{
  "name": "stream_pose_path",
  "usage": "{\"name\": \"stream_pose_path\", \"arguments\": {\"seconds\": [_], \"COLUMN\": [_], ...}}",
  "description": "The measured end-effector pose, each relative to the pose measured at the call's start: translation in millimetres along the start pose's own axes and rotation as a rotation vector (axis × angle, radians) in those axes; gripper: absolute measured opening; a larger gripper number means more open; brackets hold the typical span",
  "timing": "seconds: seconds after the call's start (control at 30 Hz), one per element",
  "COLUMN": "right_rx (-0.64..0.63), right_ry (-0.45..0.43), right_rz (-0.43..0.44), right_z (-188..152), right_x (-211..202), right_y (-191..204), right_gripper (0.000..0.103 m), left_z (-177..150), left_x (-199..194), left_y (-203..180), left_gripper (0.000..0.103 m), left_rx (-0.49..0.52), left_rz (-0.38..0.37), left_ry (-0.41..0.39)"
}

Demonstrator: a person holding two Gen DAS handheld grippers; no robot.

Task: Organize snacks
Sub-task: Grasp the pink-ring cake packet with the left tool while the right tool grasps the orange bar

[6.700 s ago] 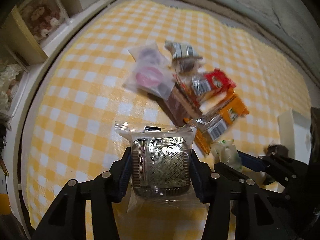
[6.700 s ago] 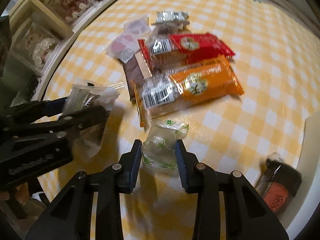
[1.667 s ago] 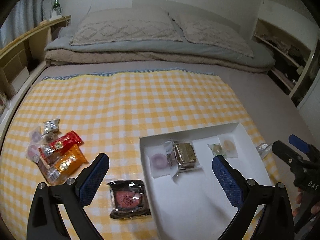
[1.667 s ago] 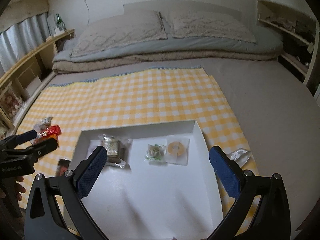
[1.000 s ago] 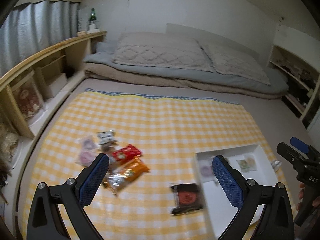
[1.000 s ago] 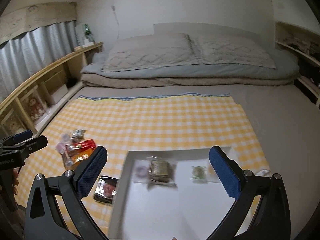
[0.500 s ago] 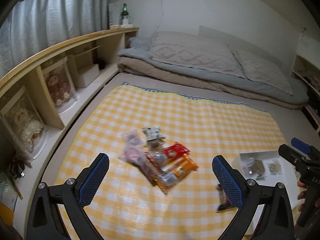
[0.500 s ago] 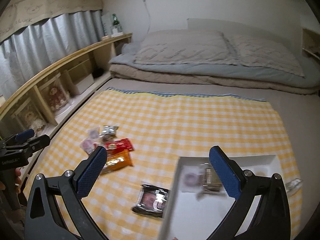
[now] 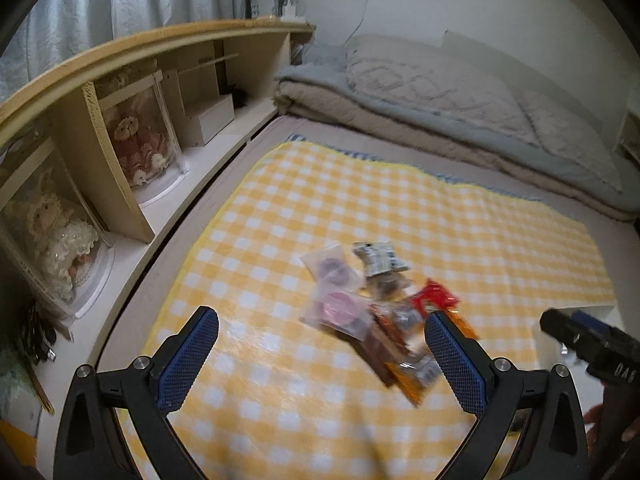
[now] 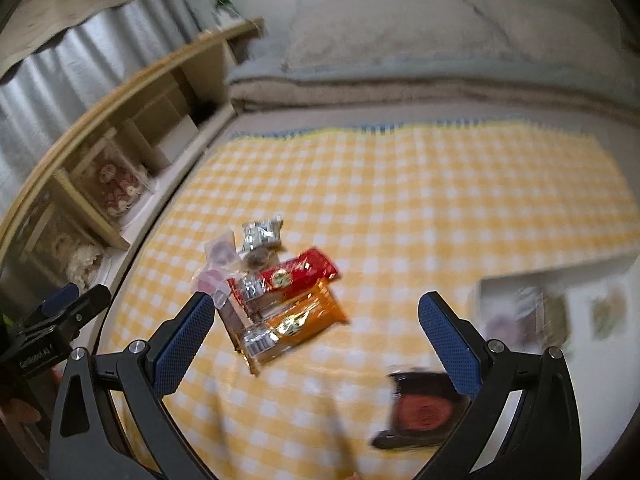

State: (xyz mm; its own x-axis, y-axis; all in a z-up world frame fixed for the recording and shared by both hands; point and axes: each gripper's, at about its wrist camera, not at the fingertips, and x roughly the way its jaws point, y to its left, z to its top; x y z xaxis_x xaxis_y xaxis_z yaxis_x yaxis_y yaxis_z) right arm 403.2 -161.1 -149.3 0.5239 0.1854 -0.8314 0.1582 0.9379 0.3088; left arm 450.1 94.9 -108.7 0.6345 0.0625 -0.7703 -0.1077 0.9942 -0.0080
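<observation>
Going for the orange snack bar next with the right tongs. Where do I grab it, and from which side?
Grip the orange snack bar across its narrow width near the middle, coming down from above. It lies flat on the checkered cloth, long axis slanted, with the red bar tight against its far edge, so turn the open right tongs to straddle it.

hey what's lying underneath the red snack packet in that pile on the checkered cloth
The red packet overlaps the orange packet and a brown bar. Whatever else lies beneath is covered; motion blur hides detail.
</observation>
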Motion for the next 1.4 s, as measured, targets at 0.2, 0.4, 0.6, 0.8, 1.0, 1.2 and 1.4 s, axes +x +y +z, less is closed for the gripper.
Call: {"name": "stream_pose_path", "arguments": {"seconds": [0.2, 0.4, 0.6, 0.8, 1.0, 1.2, 1.4], "right_rx": [0.072, 0.174, 0.32, 0.304, 0.214, 0.125, 0.09], "right_ry": [0.093, 0.167, 0.238, 0.3, 0.32, 0.377, 0.425], "right_rz": [-0.062, -0.116, -0.149, -0.155, -0.172, -0.146, -0.119], "right_z": [-6.4, -18.6, -31.2, -43.2, -47.8, -50.6, -57.8], "right_x": [57.4, 105.3, 138.5, 164.7, 168.1, 160.1, 140.1], "right_y": [16.1, 18.8, 12.7, 23.3, 31.7, 24.8, 2.1], "right_gripper": [0.103, 0.103, 0.103, 0.103, 0.095, 0.073, 0.059], "left_z": [31.3, 51.3, 54.5, 49.8, 41.4, 30.9, 19.6], "left_x": [73.6, 141.6, 191.3, 228.0, 254.0, 263.6, 259.1], "left_y": [15.2, 12.8, -1.3, -10.0, -20.4, -31.8, -27.0], "left_gripper": [0.099, 0.099, 0.099, 0.102, 0.102, 0.103, 0.103], "left_rx": [-0.089, -0.141, -0.128, -0.143, -0.13, -0.061, -0.028], "left_rz": [-0.012, 0.019, 0.052, 0.096, 0.132, 0.212, 0.268], "left_ry": [0.108, 0.196, 0.243, 0.243, 0.269, 0.293, 0.31]}}
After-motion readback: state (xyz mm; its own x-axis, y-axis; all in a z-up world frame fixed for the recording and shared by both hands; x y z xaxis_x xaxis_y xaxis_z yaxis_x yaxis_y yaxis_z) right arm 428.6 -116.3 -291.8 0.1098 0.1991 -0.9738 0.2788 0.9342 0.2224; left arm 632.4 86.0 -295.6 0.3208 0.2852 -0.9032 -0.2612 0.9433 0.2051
